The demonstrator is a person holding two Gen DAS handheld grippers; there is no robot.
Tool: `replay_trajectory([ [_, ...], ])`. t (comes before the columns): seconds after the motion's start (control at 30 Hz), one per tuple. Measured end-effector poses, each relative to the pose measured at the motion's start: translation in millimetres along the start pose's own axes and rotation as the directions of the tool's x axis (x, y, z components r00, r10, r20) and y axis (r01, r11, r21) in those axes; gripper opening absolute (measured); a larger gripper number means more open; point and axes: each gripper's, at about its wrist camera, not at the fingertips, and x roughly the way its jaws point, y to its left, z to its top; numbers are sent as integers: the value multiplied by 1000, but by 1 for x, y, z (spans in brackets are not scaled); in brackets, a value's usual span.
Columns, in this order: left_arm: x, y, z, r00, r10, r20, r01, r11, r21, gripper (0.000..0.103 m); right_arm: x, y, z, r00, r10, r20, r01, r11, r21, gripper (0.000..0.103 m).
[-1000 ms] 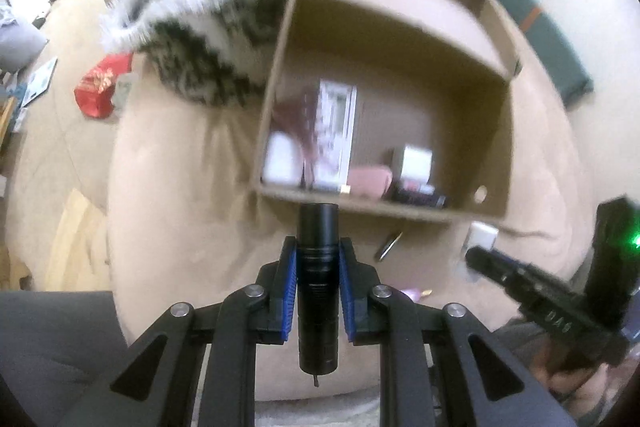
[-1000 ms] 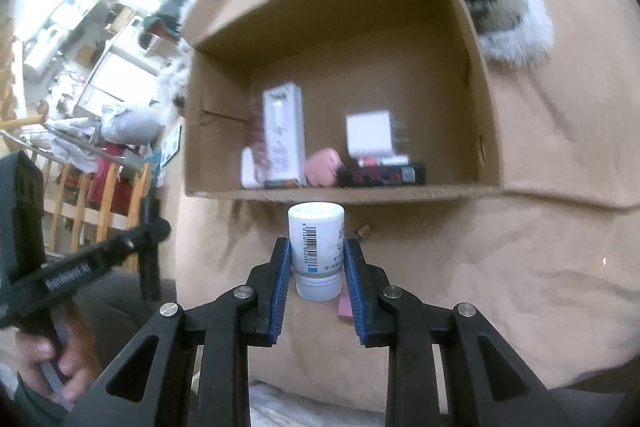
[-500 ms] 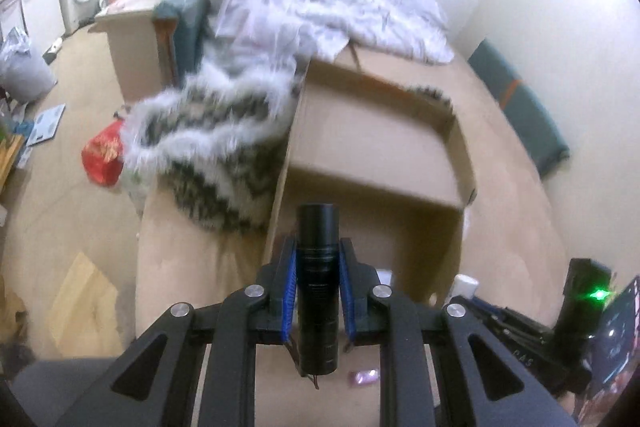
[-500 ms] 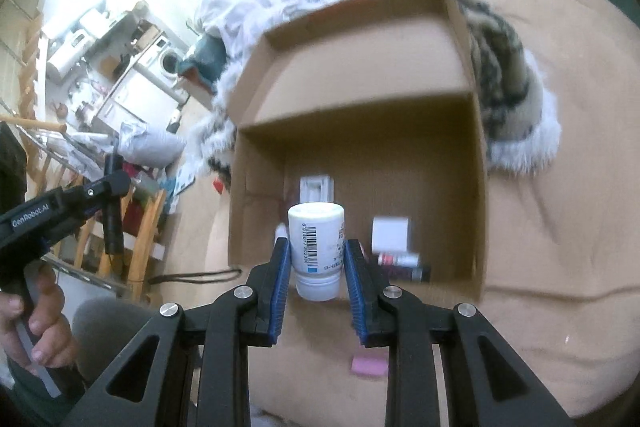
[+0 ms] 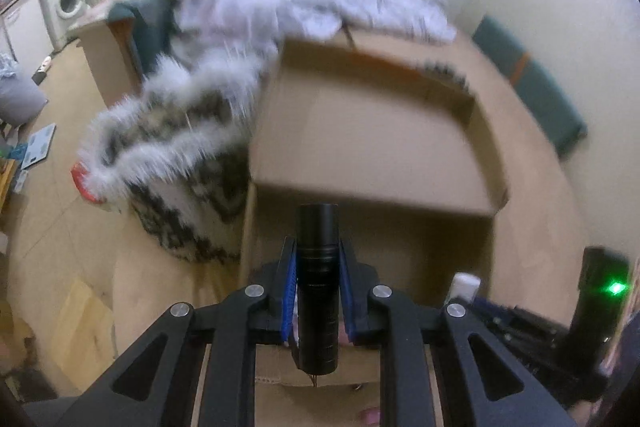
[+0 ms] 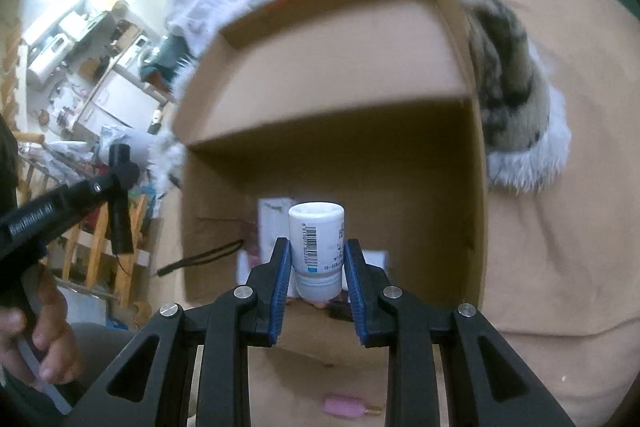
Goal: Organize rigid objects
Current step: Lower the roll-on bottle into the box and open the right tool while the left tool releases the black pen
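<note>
Between the left gripper's [image 5: 318,291] jaws a black cylindrical torch [image 5: 318,287] is clamped, long axis running along the fingers, its head pointing out toward the cardboard box [image 5: 372,147]. Right gripper [image 6: 316,263] is closed on a white bottle [image 6: 316,251] with a barcode label, held the same way, cap end forward. Box lies directly ahead of and below both sets of jaws, open top facing them, earlier items visible on its floor. Judgement: both loads sit above the near wall, the right one further over the opening, so lowering straight in should suffice. Pink item [image 6: 344,407] on the beige bedcover [image 6: 560,187] remains outside
</note>
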Motion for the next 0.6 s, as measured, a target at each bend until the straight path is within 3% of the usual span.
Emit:
replay_trajectory([
  [0.13, 38, 3, -16, 997, 4, -80, -2, 1000, 30, 17, 28, -17, -14, 996, -40, -74, 42, 999, 16, 29],
  [0.23, 59, 8, -25, 987, -70, -143, 73, 997, 20, 17, 39, -21, -16, 994, -41, -104, 43, 999, 26, 29],
  [0.4, 76, 13, -30, 974, -122, -189, 123, 992, -9, 17, 50, -16, -16, 992, -57, -113, 60, 998, 18, 29],
  [0.6, 86, 9, -33, 978, -70, -195, 78, 996, 36, 17, 65, -11, -13, 987, -83, -140, 83, 997, -6, 29],
])
